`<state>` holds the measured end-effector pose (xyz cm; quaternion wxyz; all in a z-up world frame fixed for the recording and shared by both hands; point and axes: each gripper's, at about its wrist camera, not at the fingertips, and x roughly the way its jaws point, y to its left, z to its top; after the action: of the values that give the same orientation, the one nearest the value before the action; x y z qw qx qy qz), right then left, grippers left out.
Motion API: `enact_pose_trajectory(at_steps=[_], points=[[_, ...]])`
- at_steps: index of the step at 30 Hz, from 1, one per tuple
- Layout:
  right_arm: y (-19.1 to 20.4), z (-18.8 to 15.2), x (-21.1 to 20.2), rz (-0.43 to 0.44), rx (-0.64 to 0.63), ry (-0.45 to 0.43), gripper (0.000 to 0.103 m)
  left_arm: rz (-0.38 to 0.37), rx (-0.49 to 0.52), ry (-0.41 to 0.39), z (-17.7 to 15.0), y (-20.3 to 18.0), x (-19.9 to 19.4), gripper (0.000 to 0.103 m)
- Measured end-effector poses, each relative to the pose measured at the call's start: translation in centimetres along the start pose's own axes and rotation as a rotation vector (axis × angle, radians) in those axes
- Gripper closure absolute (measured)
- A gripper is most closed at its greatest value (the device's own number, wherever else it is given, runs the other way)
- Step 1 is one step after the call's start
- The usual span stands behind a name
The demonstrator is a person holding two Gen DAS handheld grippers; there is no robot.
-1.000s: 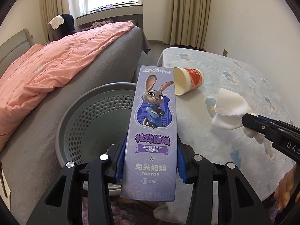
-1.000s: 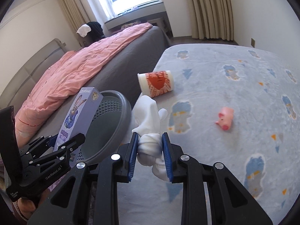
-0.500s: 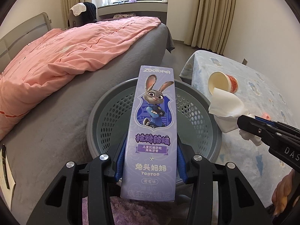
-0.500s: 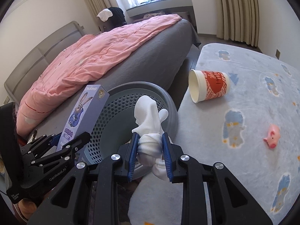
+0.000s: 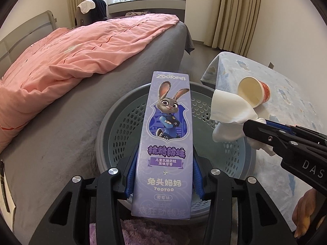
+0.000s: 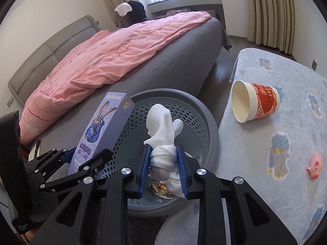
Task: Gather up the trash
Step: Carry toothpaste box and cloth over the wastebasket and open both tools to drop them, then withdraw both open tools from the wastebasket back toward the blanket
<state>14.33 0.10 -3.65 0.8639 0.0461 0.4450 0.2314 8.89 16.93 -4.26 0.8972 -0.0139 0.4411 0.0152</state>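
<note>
two grippers hang over a grey perforated basket that stands on the floor between the bed and a low table under a light blue patterned cloth. the left gripper is clamped on a purple zootopia toothpaste box, its blue pads pressing the box's two long sides near the lower end, so the box stands up over the basket's opening. the right gripper is clamped on a bundle of crumpled white tissue, which sticks up beyond the fingertips above the basket's inside. in the right wrist view a small crinkled wrapper lies on the basket floor, partly hidden behind the tissue. on the cloth a red and white paper cup lies on its side near the table's edge, its mouth towards the basket. a small pink pig toy lies further along the cloth, well apart from the cup. a pink quilt covers the bed.
</note>
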Motion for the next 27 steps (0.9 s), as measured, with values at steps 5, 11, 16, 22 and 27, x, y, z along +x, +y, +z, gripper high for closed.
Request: enact_pose_trajectory(at_steps=[5,11,16,22,27], points=[[0.2,0.1,0.9,0.005,-0.003,0.011,0.077,0.004,-0.011,0.02,-0.1,0.3,0.8,0.059],[0.2,0.1,1.4,0.004,-0.006,0.02,0.077,0.013,-0.024,0.03,-0.2,0.7,1.1,0.059],[0.4,0.1,1.4,-0.002,-0.014,0.019,0.075,0.015,-0.029,0.031,-0.2,0.9,1.1,0.059],[0.5,0.0,1.0,-0.011,-0.022,0.007,0.073,0.023,-0.037,0.023,-0.1,1.1,0.5,0.053],[0.5,-0.1,0.5,-0.022,-0.026,-0.007,0.064,0.034,-0.046,0.017,-0.1,1.3,0.1,0.046]])
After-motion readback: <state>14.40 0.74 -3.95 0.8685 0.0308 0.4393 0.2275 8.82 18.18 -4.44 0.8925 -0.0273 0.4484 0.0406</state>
